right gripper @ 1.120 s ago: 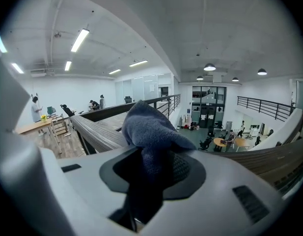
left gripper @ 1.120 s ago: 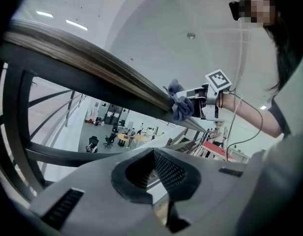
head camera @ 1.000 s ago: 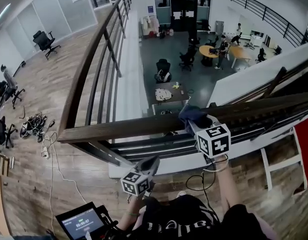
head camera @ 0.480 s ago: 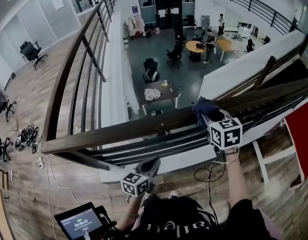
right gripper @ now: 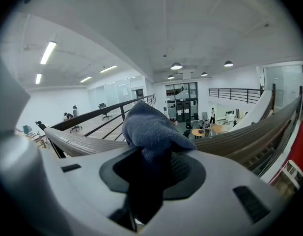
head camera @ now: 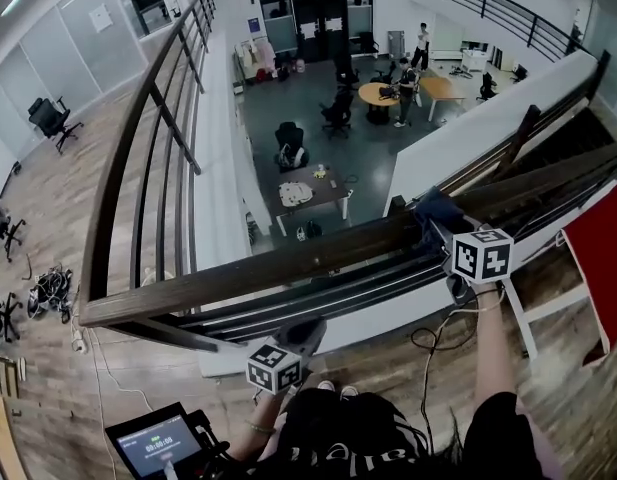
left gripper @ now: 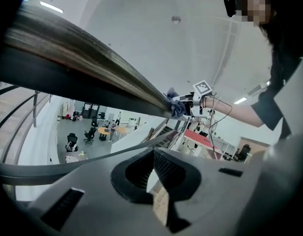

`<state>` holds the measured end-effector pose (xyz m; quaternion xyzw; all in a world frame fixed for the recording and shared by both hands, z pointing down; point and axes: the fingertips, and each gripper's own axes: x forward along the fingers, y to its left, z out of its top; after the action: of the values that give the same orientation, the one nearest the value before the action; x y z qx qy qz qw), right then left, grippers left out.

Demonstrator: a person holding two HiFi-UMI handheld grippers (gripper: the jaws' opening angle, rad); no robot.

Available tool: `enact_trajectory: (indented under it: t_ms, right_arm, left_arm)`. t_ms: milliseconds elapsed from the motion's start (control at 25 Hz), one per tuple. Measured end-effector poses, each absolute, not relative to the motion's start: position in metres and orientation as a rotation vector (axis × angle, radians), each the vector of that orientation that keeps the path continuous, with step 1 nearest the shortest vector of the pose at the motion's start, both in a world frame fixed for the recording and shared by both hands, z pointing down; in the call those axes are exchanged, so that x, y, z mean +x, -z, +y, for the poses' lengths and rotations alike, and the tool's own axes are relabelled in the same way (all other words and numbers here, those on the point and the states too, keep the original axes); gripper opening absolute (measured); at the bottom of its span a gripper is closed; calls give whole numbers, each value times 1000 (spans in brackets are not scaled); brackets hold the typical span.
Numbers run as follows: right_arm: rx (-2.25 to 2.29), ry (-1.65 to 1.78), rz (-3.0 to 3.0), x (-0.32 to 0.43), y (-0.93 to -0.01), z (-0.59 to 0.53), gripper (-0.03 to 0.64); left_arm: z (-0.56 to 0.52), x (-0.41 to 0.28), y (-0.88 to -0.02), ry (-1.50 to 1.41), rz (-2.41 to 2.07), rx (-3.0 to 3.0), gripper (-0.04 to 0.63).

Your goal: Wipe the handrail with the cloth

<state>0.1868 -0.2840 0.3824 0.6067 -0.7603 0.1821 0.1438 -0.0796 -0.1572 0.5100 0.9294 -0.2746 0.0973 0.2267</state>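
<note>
The dark wooden handrail [head camera: 258,268] runs across the head view from lower left to upper right. A blue cloth [head camera: 437,208] lies bunched on top of it toward the right. My right gripper [head camera: 441,231] is shut on this cloth and presses it onto the rail. In the right gripper view the cloth [right gripper: 151,129] sticks up out of the right gripper [right gripper: 152,173], with the handrail [right gripper: 75,144] behind it. My left gripper [head camera: 305,331] hangs below the rail near my body, shut and holding nothing. From the left gripper [left gripper: 155,176] the handrail [left gripper: 92,68] passes overhead to the distant cloth [left gripper: 177,106].
Metal railing bars [head camera: 318,293] run under the handrail. Beyond them is a drop to a lower floor with desks [head camera: 313,190] and people. A red panel [head camera: 598,253] and a white frame stand at the right. Cables [head camera: 433,343] lie on the wooden floor.
My right gripper has slid the cloth to the right along the handrail. The left gripper has stayed low and shut.
</note>
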Motion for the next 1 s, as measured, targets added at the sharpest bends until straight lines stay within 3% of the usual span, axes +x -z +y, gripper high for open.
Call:
enact_trajectory:
  t_ms: [280, 560, 1000]
  right_arm:
    - [1756, -498, -2190, 223, -381, -285, 110]
    - [1757, -470, -2219, 401, -394, -281, 109]
    - [1840, -410, -2036, 495, -376, -312, 109]
  left_arm:
    - [-169, -62, -510, -313, -768, 2565, 2]
    - [-173, 96, -515, -252, -909, 2529, 2]
    - [-162, 116, -519, -207, -903, 2446, 2]
